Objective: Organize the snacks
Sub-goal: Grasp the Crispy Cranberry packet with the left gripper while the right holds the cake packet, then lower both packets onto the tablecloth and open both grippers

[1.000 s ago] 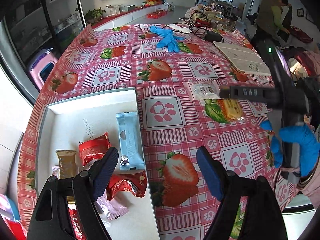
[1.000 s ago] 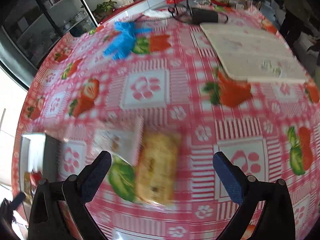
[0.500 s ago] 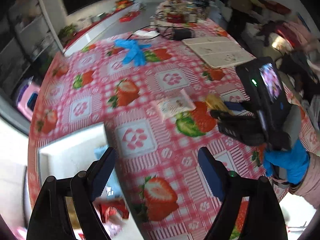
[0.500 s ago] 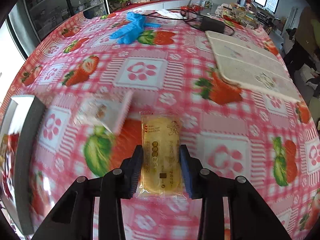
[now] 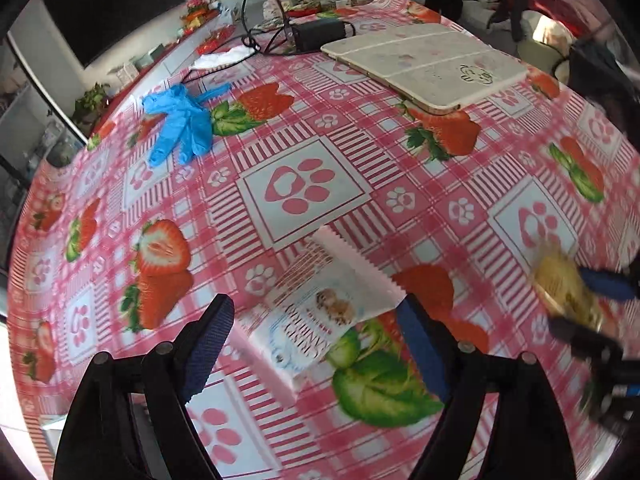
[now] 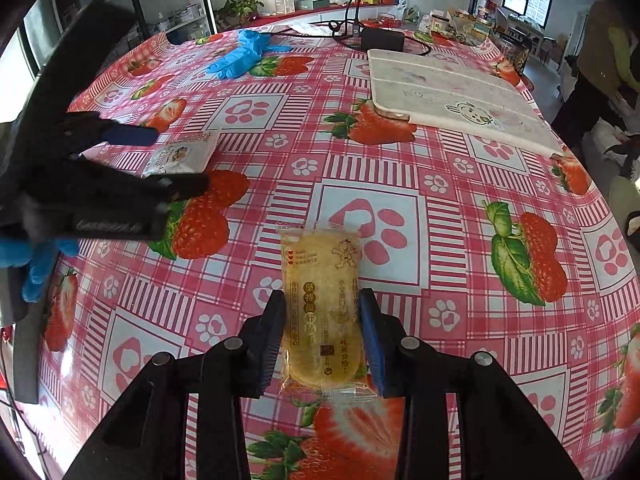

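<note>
Right gripper (image 6: 322,332): the fingers are clamped on the long edges of the yellow cracker packet (image 6: 320,300), as half a second ago, and the packet now looks raised a little above the surface (image 6: 460,184), though the clearance cannot be judged with certainty. In the left wrist view the same packet (image 5: 566,292) appears blurred at the right edge, between the blue pads of that gripper.

Left gripper (image 5: 316,328): the fingers stand wide apart and hold nothing. Since the earlier frames it has swung away from the white tray, which no longer shows in either view, so its contents cannot be reported. It now straddles the white snack packet (image 5: 320,308), which lies flat on the strawberry-print cloth; whether the pads touch it cannot be told. In the right wrist view this packet (image 6: 182,154) lies between the two left fingers (image 6: 128,135), the person's blue-gloved hand (image 6: 34,260) behind them.

Other items on the surface: a pair of blue gloves (image 5: 182,120), a closed white tablet case (image 5: 428,62), and a black power adapter (image 5: 318,34) with its cable.
</note>
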Tool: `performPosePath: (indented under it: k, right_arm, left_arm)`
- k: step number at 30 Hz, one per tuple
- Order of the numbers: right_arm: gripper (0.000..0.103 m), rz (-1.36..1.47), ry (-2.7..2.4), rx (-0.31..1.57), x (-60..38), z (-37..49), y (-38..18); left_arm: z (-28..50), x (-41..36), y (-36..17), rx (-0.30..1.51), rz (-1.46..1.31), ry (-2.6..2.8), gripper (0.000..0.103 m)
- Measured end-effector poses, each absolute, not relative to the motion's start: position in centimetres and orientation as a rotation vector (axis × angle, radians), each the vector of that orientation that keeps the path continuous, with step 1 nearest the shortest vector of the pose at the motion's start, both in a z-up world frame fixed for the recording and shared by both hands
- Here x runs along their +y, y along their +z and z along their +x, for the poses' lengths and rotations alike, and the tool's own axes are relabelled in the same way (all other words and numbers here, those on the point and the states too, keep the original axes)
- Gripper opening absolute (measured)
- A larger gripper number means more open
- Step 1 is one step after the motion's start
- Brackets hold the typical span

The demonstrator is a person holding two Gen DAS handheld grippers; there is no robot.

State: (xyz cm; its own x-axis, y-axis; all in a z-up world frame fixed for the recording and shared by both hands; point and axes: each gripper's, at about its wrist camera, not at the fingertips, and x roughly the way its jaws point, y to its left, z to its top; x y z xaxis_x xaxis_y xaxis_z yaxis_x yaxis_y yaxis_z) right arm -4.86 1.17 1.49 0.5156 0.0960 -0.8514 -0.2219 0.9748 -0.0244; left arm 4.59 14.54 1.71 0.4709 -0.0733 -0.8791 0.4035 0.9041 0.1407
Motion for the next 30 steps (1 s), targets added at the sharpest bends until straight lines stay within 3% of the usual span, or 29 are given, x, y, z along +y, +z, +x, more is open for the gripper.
performPosePath:
  k: [2,4,15,16,18,19,20,22,23,30]
  right_arm:
    - [0.038,-0.137,0.196,1.012,1.1,-4.9,1.5]
    - [0.038,-0.140,0.197,1.012,1.1,-5.0,1.5]
    - [0.038,-0.134,0.190,1.028,-0.4,-10.2,1.3]
    - [0.038,-0.135,0.187,1.029,-0.7,-11.0,1.3]
    - [0.038,-0.138,0.186,1.033,-1.0,-12.1,1.3]
    - [0.038,-0.134,0.188,1.036,-1.3,-12.7,1.3]
    - [0.039,-0.123,0.194,1.039,-1.6,-13.0,1.3]
    - [0.067,-0.070,0.194,1.049,-2.8,-13.7,1.4]
    - [0.090,-0.048,0.183,1.048,-3.3,-14.0,1.3]
    - [0.095,-0.010,0.140,1.027,-3.8,-13.9,0.9]
  left_arm:
    - [4.4,14.4,1.9,1.049,0.335,-0.289,0.058]
    - [3.4,14.2,2.1,1.055,0.341,-0.254,0.044]
    - [-11.7,16.5,2.0,1.099,0.108,-0.064,0.044]
    - [-12.5,16.6,2.1,1.104,0.092,-0.057,0.046]
    - [-14.3,16.7,2.2,1.113,0.073,-0.052,0.068]
    - [-14.5,16.6,2.3,1.106,0.083,-0.045,0.089]
    - [-15.0,16.8,2.6,1.078,0.102,-0.030,0.095]
    - [-15.3,16.9,3.2,1.024,0.158,0.001,0.096]
    - [-15.0,16.9,3.3,1.026,0.163,-0.007,0.096]
    - [-12.6,17.0,0.8,1.034,0.123,-0.026,0.097]
